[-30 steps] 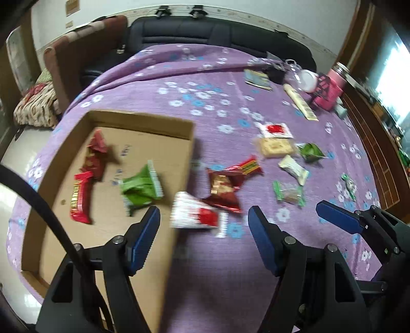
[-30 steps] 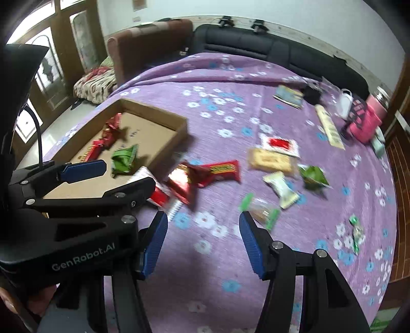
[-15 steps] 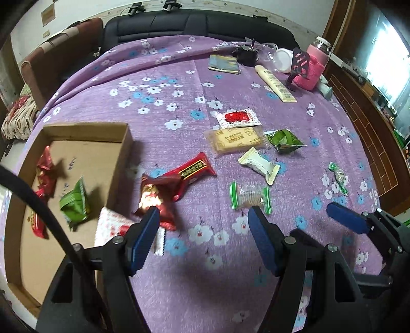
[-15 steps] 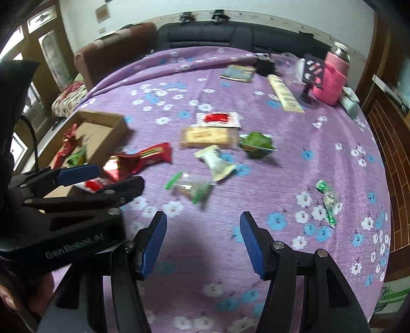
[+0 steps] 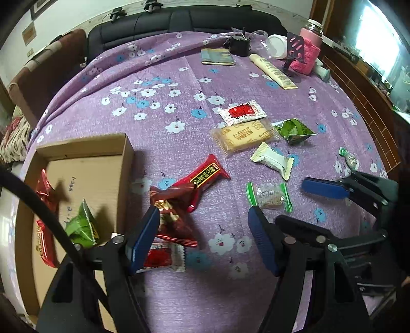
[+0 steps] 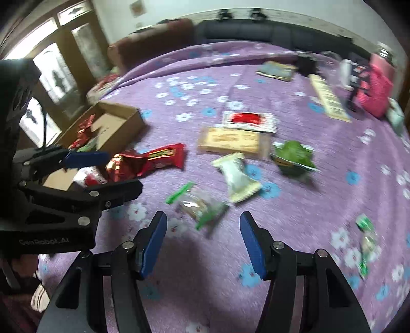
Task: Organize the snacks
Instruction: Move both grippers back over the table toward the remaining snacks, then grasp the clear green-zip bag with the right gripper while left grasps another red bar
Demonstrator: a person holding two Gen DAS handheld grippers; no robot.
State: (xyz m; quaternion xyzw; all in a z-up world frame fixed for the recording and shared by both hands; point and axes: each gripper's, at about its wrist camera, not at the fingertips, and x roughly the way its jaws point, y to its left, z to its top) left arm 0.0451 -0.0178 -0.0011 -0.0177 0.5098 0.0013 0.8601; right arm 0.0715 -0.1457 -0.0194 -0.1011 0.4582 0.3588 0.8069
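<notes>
A cardboard box (image 5: 123,151) at the left holds red packets (image 5: 44,188) and a green packet (image 5: 80,226). Loose snacks lie on the purple cloth: a dark red foil bag (image 5: 174,220), a long red bar (image 5: 205,175), a red-white packet (image 5: 164,257), a clear green-ended candy (image 5: 269,196), a white packet (image 5: 273,160), a biscuit pack (image 5: 243,137) and a green packet (image 5: 292,130). My left gripper (image 5: 205,233) is open and empty over the dark red bag. My right gripper (image 6: 202,238) is open and empty just short of the clear candy (image 6: 202,207).
A small green candy (image 5: 348,158) lies at the right edge. At the far side stand a pink bottle (image 5: 307,51), a cream tube (image 5: 273,70), a booklet (image 5: 217,56) and a dark cup (image 5: 239,44). A black sofa (image 5: 179,20) runs behind the table.
Both grippers have swung right, away from the box and toward the loose snacks. The red-white packet lies by the box edge under my left gripper. Both stay open.
</notes>
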